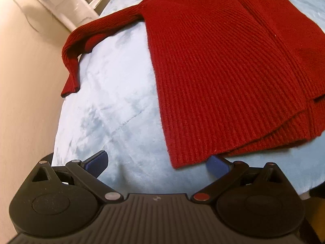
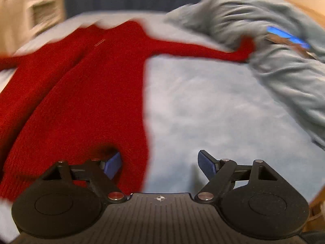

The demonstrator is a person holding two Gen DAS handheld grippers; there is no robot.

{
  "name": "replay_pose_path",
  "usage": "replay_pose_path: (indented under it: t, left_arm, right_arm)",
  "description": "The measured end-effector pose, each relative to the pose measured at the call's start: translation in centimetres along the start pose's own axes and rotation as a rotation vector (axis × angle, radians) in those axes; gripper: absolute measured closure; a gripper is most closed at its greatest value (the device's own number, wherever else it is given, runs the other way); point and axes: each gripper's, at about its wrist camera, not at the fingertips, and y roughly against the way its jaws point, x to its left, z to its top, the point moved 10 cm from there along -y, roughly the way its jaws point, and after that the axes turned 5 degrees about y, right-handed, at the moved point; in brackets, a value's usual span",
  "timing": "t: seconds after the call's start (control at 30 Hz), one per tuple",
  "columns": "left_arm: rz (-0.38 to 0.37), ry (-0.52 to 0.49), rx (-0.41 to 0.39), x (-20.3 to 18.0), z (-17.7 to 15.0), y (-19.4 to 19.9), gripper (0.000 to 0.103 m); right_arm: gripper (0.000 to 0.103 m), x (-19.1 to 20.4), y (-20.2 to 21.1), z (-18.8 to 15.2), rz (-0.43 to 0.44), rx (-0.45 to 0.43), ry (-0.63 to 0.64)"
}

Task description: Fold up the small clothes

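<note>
A red ribbed knit cardigan [image 1: 223, 71] lies spread flat on a light blue blanket [image 1: 113, 101]. One sleeve [image 1: 77, 46] hangs over the bed's left edge. My left gripper [image 1: 157, 163] is open, just before the cardigan's near hem corner, with its right finger [image 1: 218, 165] partly under the hem. In the blurred right wrist view the cardigan [image 2: 81, 93] fills the left half, its other sleeve [image 2: 203, 48] stretched right. My right gripper [image 2: 160, 163] is open at the cardigan's right hem edge, its left finger [image 2: 112, 164] over the knit.
A white fan and shelf unit [image 1: 67, 2] stand on the pale floor [image 1: 26, 93] left of the bed. A rumpled grey-blue garment [image 2: 274, 46] with a blue strip lies at the right of the blanket [image 2: 223, 111].
</note>
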Motion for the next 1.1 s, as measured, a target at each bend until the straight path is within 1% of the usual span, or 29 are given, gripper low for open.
replay_pose_path:
  t: [0.07, 0.13, 0.2, 0.27, 0.3, 0.33, 0.37, 0.4, 0.47, 0.5, 0.57, 0.67, 0.73, 0.87, 1.1]
  left_arm:
    - [0.003, 0.008, -0.01, 0.1, 0.4, 0.1, 0.0]
    - [0.001, 0.01, -0.028, -0.1, 0.7, 0.5, 0.0]
    - [-0.008, 0.005, -0.04, -0.5, 0.9, 0.9, 0.0]
    - [-0.008, -0.007, -0.045, -0.8, 0.8, 1.2, 0.0]
    - [-0.009, -0.014, -0.052, -0.9, 0.9, 1.3, 0.0]
    - [-0.007, -0.02, -0.058, -1.0, 0.9, 1.5, 0.0]
    - [-0.002, -0.024, -0.065, -1.0, 1.0, 1.7, 0.0]
    - [0.0, -0.027, -0.074, -0.9, 1.0, 2.0, 0.0]
    - [-0.005, -0.028, -0.091, -0.7, 1.3, 2.4, 0.0]
    - [-0.013, -0.028, -0.099, -0.8, 1.4, 2.7, 0.0]
    - [-0.038, -0.03, -0.121, -1.1, 1.9, 3.3, 0.0]
    - [-0.073, -0.058, -0.162, -2.3, 2.7, 4.2, 0.0]
    - [-0.1, -0.079, -0.186, -3.5, 3.2, 4.8, 0.0]
    - [-0.163, -0.114, -0.212, -6.1, 3.9, 5.7, 0.0]
    - [-0.258, -0.234, -0.27, -11.8, 4.8, 7.3, 0.0]
  right_arm:
    - [0.021, -0.6, -0.7, -0.5, 0.013, 0.039, -0.035]
    - [0.021, 0.0, -1.1, -1.0, 0.019, 0.06, -0.002]
    - [0.021, 1.5, -1.4, -1.6, 0.075, 0.093, 0.046]
    - [0.021, 2.4, -1.6, -1.8, 0.081, 0.087, 0.099]
    - [0.027, 2.8, -1.5, -1.6, 0.087, 0.074, 0.116]
    - [0.039, 2.8, -1.3, -1.1, 0.108, 0.046, 0.11]
    - [0.08, 2.5, -1.0, -0.4, 0.12, 0.023, 0.087]
    - [0.091, 1.7, -0.5, 0.5, 0.131, -0.011, 0.039]
    - [0.091, -0.9, 0.7, 2.4, 0.096, -0.104, -0.085]
    - [0.092, -2.3, 0.9, 2.9, 0.061, -0.127, -0.147]
    - [0.093, -5.2, 0.7, 3.3, 0.018, -0.133, -0.29]
    - [0.093, -8.2, 0.3, 2.9, -0.02, -0.125, -0.429]
    - [0.093, -8.4, 0.0, 2.4, -0.008, -0.106, -0.46]
    - [0.093, -7.9, -0.4, 2.7, -0.008, -0.107, -0.426]
    - [0.093, -8.1, -0.5, 2.3, 0.016, -0.091, -0.472]
